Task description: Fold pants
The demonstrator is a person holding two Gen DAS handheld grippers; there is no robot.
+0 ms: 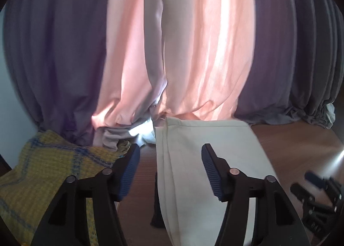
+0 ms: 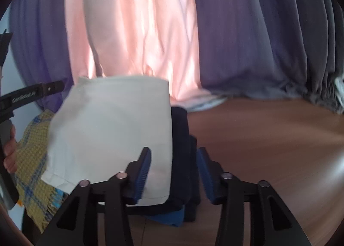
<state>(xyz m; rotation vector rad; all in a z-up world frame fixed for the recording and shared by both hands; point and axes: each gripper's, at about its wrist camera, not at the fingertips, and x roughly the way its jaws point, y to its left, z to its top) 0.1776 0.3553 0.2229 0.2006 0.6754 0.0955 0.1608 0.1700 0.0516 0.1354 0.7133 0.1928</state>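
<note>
L wrist: left gripper fingers wide apart, holding nothing, above cream pants lying flat on tabletop. Best to pinch far hem square.

R wrist: right gripper fingers wide, empty, near pants' right edge over dark clothes. Grab cream layer only.

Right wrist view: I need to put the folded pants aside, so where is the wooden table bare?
Bare wood runs right of the dark clothes pile, up to the curtains. The left is crowded: cream pants beside the yellow woven cloth.
</note>
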